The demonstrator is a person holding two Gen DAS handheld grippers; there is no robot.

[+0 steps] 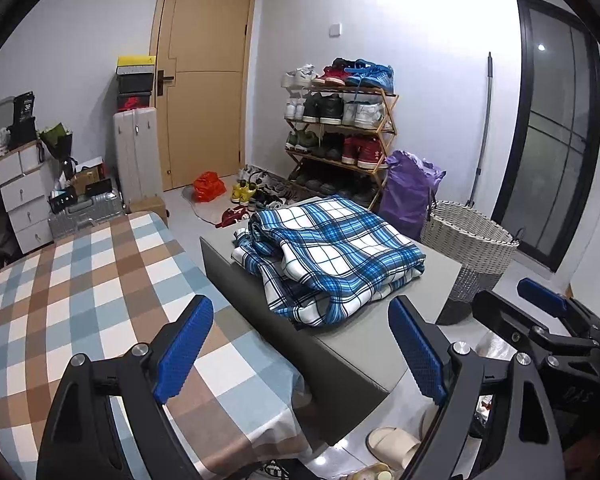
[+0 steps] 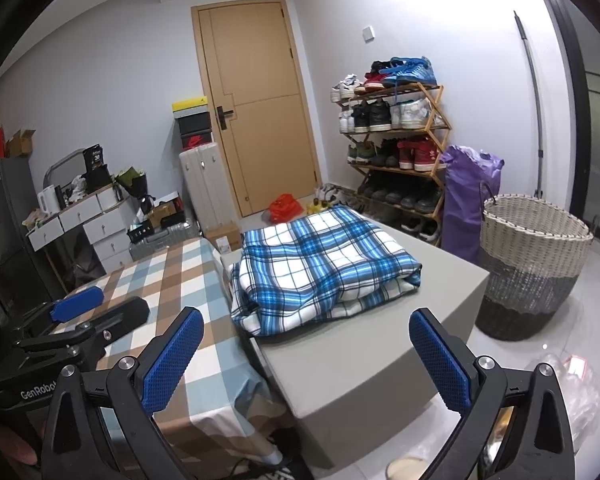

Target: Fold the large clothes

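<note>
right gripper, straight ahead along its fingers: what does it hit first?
Most likely the blue plaid cloth piled on the grey block. The right gripper is open, nothing between its fingers, angled down; depth is unclear, so it may meet the block's bare top first.

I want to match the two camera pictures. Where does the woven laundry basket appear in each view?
Left wrist view: woven basket at right of centre, behind the grey block's far right corner.
Right wrist view: basket at far right, on the floor.
Shared landmark: purple bag directly left of it.
</note>
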